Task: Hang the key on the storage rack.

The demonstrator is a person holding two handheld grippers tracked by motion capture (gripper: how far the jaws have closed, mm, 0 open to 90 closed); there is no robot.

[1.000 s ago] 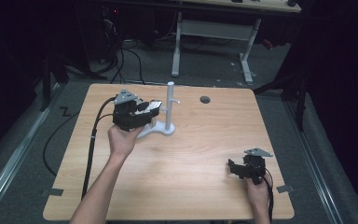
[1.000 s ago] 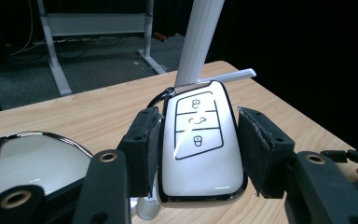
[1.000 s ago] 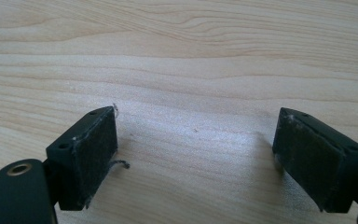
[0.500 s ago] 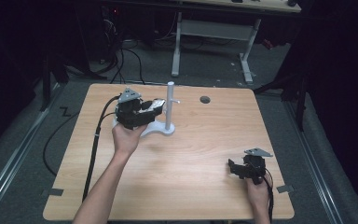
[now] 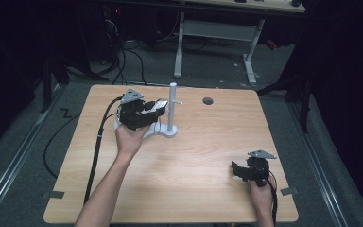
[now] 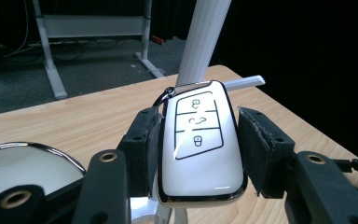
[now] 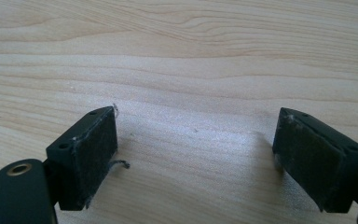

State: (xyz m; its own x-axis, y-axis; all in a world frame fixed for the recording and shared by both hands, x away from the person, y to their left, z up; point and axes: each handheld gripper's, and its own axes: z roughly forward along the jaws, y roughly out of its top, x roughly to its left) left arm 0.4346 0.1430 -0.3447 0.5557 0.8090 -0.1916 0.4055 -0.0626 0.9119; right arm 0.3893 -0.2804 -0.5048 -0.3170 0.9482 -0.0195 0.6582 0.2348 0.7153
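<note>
My left gripper [image 5: 155, 109] is shut on a white car key fob [image 6: 198, 154] with three buttons, a chrome edge and a metal ring [image 6: 165, 95] at its far end. It holds the fob [image 5: 159, 105] up beside a white stand [image 5: 172, 109], close to the post's left side. In the left gripper view the post [image 6: 205, 37] rises just behind the fob, and a short side peg [image 6: 247, 81] sticks out to the right past the fob's top. My right gripper [image 5: 236, 170] rests at the table's near right, open, with bare wood between its pads [image 7: 88, 154].
The stand's round base [image 5: 163, 131] sits on the wooden table [image 5: 208, 198], under the left gripper. A dark cable hole [image 5: 208, 100] lies at the back. A black cable [image 5: 97, 151] trails off the left side. Desk legs [image 5: 250, 56] and cables lie on the floor beyond.
The left gripper has edged slightly right, toward the post, with the fob still in it. The right gripper has stayed put.
</note>
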